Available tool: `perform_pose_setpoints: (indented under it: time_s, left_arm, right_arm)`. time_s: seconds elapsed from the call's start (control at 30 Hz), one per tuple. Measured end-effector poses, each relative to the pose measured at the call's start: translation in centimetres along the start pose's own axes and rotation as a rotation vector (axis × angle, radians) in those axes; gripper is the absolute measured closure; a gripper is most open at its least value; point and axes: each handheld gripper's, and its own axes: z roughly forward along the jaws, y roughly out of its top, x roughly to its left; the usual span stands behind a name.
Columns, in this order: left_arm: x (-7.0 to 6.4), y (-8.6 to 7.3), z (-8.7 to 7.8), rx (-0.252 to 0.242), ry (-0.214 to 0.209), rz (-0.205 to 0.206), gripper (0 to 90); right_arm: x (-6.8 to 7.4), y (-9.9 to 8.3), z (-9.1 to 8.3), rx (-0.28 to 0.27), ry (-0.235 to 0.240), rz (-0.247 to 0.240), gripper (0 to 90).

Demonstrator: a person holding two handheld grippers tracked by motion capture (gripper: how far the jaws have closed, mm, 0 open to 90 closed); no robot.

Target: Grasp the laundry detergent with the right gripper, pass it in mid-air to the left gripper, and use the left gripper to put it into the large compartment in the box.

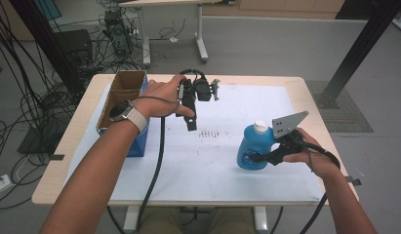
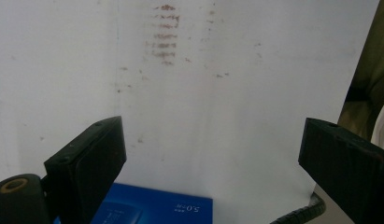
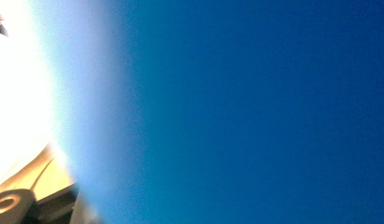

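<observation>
Two grippers work over a white sheet [image 1: 208,156] that covers the table [image 1: 305,85]. At the left of the high view a cardboard box [image 1: 121,92] with a blue outer side stands near the table's left edge, its top open. Just to its right, in the upper middle of the frame, the person's left hand [image 1: 161,97] holds the left gripper [image 1: 190,122] above the sheet, pointing down toward the near edge; in the left gripper view its two black jaws stand wide apart with nothing between them, over white sheet marked by faint reddish smudges [image 2: 164,32], and a blue box edge [image 2: 152,210] shows at the bottom. Right of centre in the high view, a blue bottle [image 1: 250,148] with a white cap [image 1: 260,126] stands upright on the sheet. The right gripper [image 1: 259,157] at the right of the frame reaches in from the side and is clamped on the bottle's lower body, with the right hand [image 1: 312,156] behind it and the grey plate above. The right gripper view is a blurred blue surface [image 3: 250,112] pressed close to the camera, bright white at its left edge.
</observation>
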Motion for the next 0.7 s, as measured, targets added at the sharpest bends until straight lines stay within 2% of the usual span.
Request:
perform_pose_setpoints:
  time_s: [0.7]
  left_arm:
    - [-1.5,0.5,-3.4,0.034,-0.020,0.088,8.6]
  right_arm:
    - [0.8,4.8,1.7,0.021,0.020,-0.020,43.3]
